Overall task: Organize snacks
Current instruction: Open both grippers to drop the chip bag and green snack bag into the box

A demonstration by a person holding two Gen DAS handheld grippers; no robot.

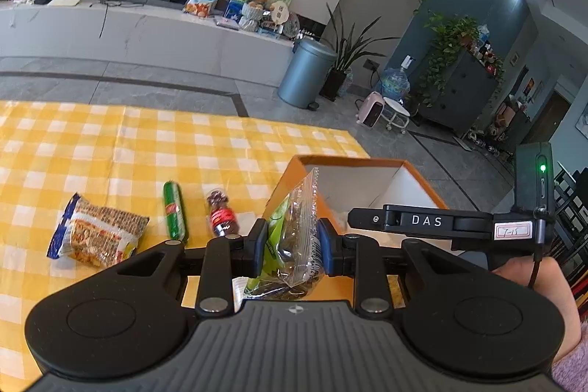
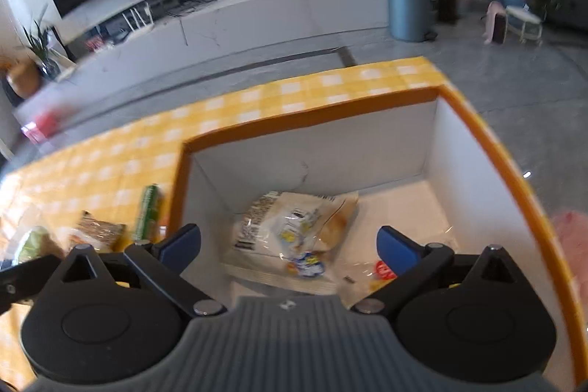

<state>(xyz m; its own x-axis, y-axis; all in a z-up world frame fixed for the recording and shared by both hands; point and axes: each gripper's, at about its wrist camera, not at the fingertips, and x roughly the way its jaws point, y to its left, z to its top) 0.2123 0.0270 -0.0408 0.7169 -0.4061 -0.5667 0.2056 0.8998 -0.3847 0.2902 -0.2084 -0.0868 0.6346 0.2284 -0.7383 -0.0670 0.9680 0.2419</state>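
Pinching a clear and green snack packet [image 1: 294, 237] between its pads, the left gripper [image 1: 292, 247] sits just beside the orange-rimmed box [image 1: 352, 161]. The right gripper [image 2: 288, 245], jaws spread and empty, hangs over the box above a bread packet [image 2: 294, 230] on its floor. The thin film could slip or catch the box rim if released early, and both tools crowd one opening. Beside the box wait a noodle pack [image 1: 97, 234], green sausage [image 1: 174, 210] and dark packet [image 1: 222, 214]. Only "DAS" reads, on the right tool's finger.

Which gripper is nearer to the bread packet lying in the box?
Right. The right gripper hangs open directly over the bread packet inside the orange box. The left gripper is outside the box's near corner, shut on a clear snack bag.
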